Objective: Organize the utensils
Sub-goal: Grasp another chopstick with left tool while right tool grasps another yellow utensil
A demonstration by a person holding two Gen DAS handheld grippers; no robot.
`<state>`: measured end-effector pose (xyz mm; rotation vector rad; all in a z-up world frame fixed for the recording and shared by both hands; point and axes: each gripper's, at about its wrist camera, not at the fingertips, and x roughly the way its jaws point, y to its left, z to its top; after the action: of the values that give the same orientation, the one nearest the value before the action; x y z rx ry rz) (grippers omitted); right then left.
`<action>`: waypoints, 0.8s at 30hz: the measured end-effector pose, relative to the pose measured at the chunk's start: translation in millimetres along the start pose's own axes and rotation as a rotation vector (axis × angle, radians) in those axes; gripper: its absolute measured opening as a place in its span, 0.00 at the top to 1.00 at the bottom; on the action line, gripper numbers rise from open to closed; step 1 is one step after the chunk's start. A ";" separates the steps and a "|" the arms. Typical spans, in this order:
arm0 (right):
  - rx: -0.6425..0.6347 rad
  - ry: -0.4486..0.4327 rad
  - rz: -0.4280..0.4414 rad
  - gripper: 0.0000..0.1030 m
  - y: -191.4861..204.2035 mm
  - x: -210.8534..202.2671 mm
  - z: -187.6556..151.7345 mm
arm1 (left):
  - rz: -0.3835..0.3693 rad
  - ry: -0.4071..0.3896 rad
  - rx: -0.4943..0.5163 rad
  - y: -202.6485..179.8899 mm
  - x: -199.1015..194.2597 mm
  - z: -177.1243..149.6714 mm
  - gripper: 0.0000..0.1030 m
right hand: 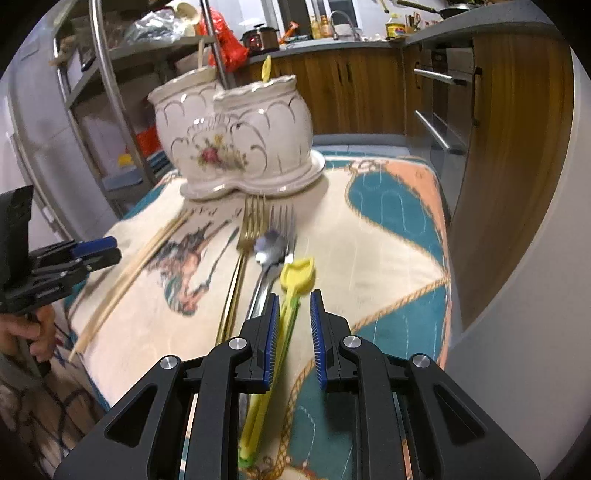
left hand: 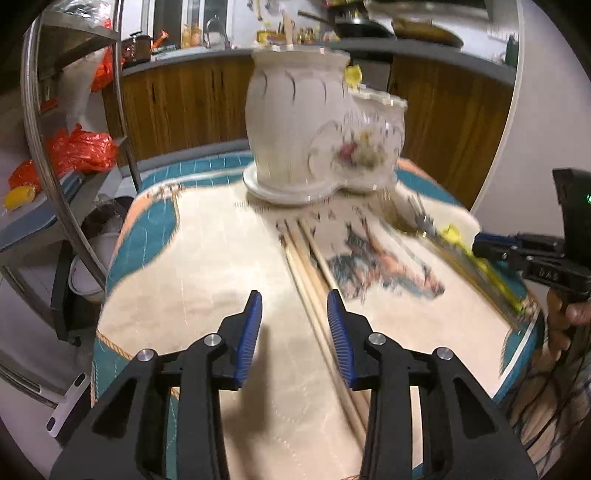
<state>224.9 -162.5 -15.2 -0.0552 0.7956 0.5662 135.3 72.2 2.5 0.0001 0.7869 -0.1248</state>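
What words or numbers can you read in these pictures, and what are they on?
"DAS", or close to it: raised letters on the right claw's black body, blurred, so not sure.
Yellow tin on the far counter: label too small to read.
Holder: only flowers, no words.

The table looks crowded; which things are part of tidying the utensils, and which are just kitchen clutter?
Part of the job:
white flowered ceramic two-pot holder
wooden chopsticks
gold fork
silver fork
yellow plastic spoon

Just lying about:
red plastic bags
steel shelf rack
frying pan
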 end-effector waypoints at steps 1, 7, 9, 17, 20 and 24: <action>-0.004 0.002 0.003 0.82 0.7 0.1 -0.8 | 0.000 0.006 0.004 0.5 0.8 -0.6 0.67; -0.017 0.016 0.004 0.82 4.0 4.1 -2.5 | 0.004 0.025 0.021 0.0 3.2 -5.4 0.68; -0.023 0.016 -0.001 0.82 4.8 4.8 -2.5 | 0.020 0.032 0.021 1.2 4.7 -5.7 0.69; -0.009 0.012 -0.022 0.83 -5.0 1.1 -1.9 | 0.029 0.033 0.032 1.7 7.3 -4.4 0.69; -0.015 0.024 -0.023 0.84 -7.0 1.4 -2.3 | 0.033 0.038 0.030 3.4 7.8 -3.5 0.69; -0.040 0.055 -0.024 0.84 -6.1 1.4 0.0 | 0.039 0.068 0.052 2.8 8.6 -1.6 0.69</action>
<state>228.7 -167.0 -17.1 -0.1175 0.8361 0.5599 140.5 74.1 -4.9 0.0689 0.8510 -0.1081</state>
